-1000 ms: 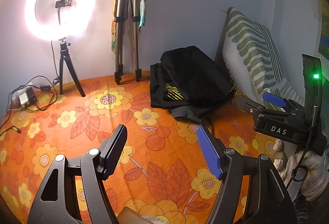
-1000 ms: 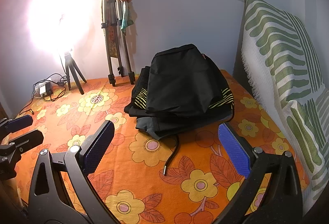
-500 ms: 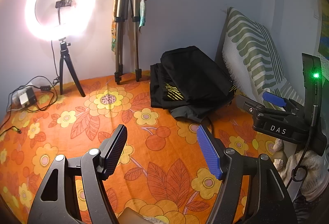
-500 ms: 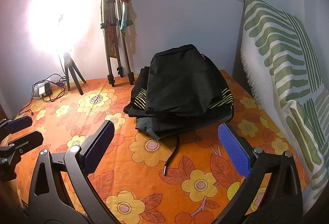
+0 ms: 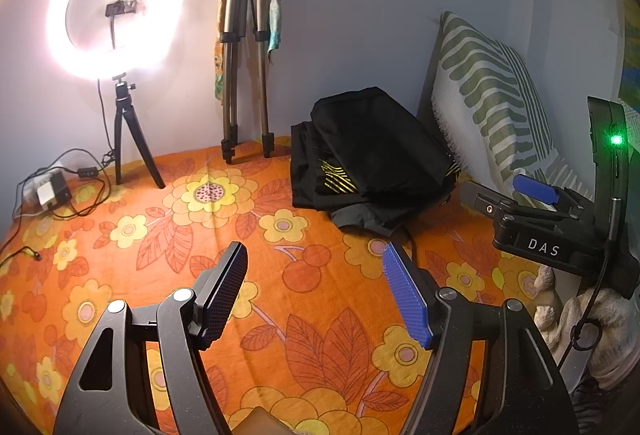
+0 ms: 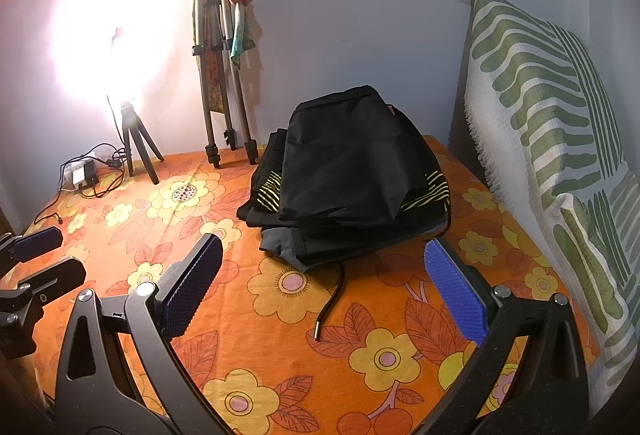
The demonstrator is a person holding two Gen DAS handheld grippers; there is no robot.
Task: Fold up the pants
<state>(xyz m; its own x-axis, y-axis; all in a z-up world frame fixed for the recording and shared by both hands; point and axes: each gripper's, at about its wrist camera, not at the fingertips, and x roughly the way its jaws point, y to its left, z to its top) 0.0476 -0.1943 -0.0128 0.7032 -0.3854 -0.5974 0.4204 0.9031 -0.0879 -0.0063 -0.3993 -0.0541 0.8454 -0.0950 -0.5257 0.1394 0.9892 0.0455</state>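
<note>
A stack of folded black pants (image 6: 352, 171) with yellow-green stripes lies at the back of the orange flowered bedsheet (image 6: 280, 315); in the left wrist view the same stack of pants (image 5: 372, 155) sits right of centre. A black drawstring (image 6: 330, 303) trails from under it toward me. My right gripper (image 6: 324, 287) hovers open just in front of the stack, nothing between its blue pads. My left gripper (image 5: 316, 291) is open over bare sheet, well short of the pants. The right gripper's body (image 5: 548, 227) shows at the right edge of the left wrist view.
A lit ring light on a small tripod (image 5: 120, 35) stands at the back left with a power adapter and cables (image 5: 52, 191) beside it. A folded tripod (image 5: 244, 47) leans on the wall. A green-striped pillow (image 6: 560, 139) lines the right side.
</note>
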